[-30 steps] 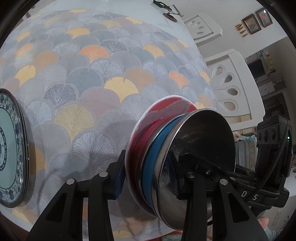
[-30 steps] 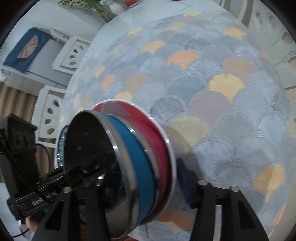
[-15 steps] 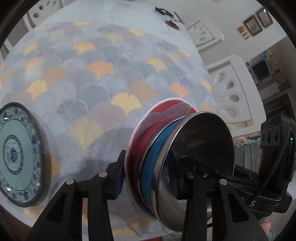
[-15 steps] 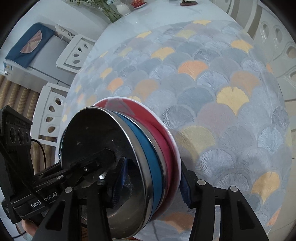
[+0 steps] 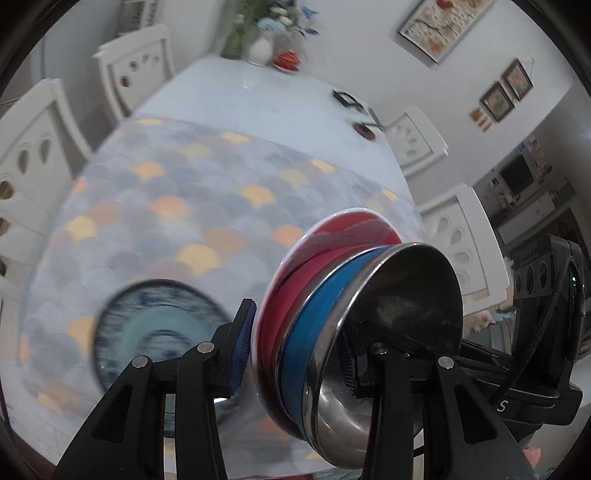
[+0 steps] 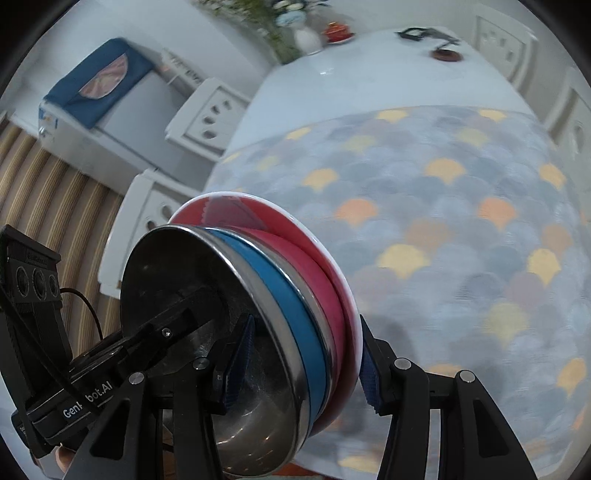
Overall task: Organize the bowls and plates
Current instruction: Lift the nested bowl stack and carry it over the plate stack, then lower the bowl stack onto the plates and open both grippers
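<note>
Both grippers hold one nested stack on edge above the table: a steel bowl [image 5: 402, 306] with a blue band, a second steel bowl with a red band, and a red plate [image 5: 332, 236] with a white rim. My left gripper [image 5: 295, 354] is shut on the stack from one side. My right gripper [image 6: 303, 362] is shut on it from the other side, and the stack [image 6: 258, 288] fills its lower left view. A blue-and-white patterned plate [image 5: 159, 325] lies flat on the tablecloth, below and left of the stack.
The table [image 5: 236, 92] carries a scallop-pattern cloth [image 6: 443, 221]. At its far end stand a vase of flowers [image 5: 258, 44], a small red dish [image 6: 336, 33] and a dark coaster [image 5: 364, 131]. White chairs [image 5: 458, 236] surround it.
Both grippers have lifted and tilted up with the stack, so the far end of the table and the wall have come into view. The patterned plate now sits nearer the left view's centre.
</note>
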